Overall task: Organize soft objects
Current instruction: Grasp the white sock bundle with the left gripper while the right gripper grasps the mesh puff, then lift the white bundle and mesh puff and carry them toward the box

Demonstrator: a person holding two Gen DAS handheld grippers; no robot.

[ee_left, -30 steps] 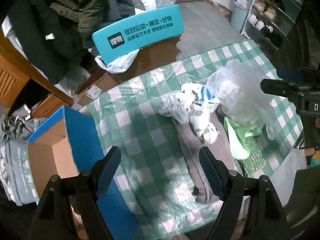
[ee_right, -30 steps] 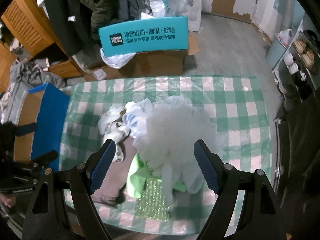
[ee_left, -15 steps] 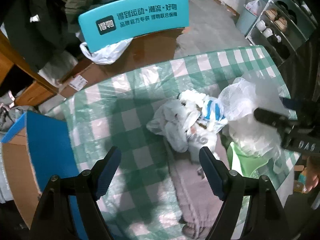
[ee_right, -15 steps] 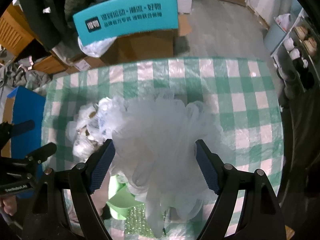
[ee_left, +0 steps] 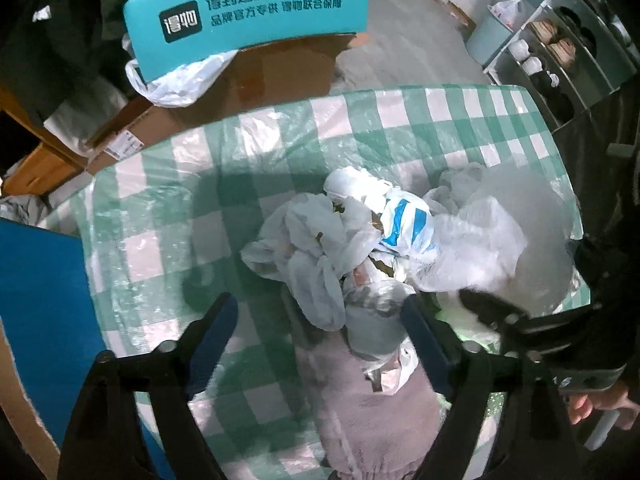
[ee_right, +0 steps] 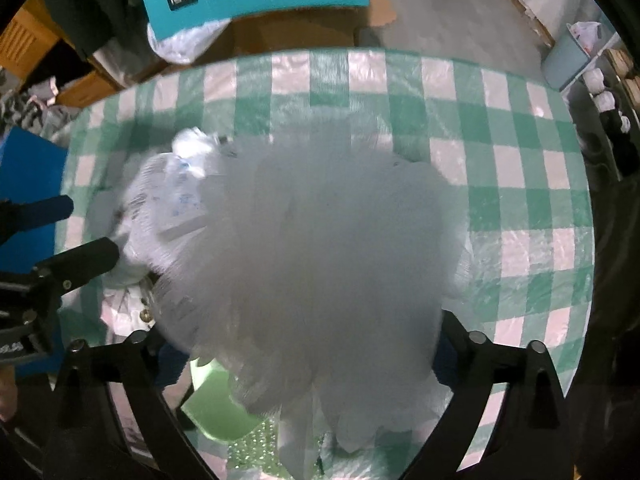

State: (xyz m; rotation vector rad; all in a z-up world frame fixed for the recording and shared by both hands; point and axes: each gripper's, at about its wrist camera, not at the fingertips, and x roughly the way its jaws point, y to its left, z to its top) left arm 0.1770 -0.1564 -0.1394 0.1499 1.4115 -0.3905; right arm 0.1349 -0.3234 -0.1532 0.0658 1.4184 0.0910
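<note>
A pile of soft things lies on the green-checked table. In the left wrist view my left gripper is open, its jaws either side of crumpled white plastic bags, one with blue stripes, on a grey-pink cloth. In the right wrist view my right gripper is open around a white mesh puff that fills the space between the jaws. A green object and bubble wrap lie beneath it. The right gripper also shows in the left wrist view.
A blue-lined cardboard box stands at the table's left edge. A teal-banded carton with a white bag stands beyond the far edge. Shoe shelves stand at the right. The table shows bare checks at the far right.
Both grippers have moved forward and down onto the pile. The puff now fills the right gripper's view; the bags sit between the left jaws. Both stayed open.
</note>
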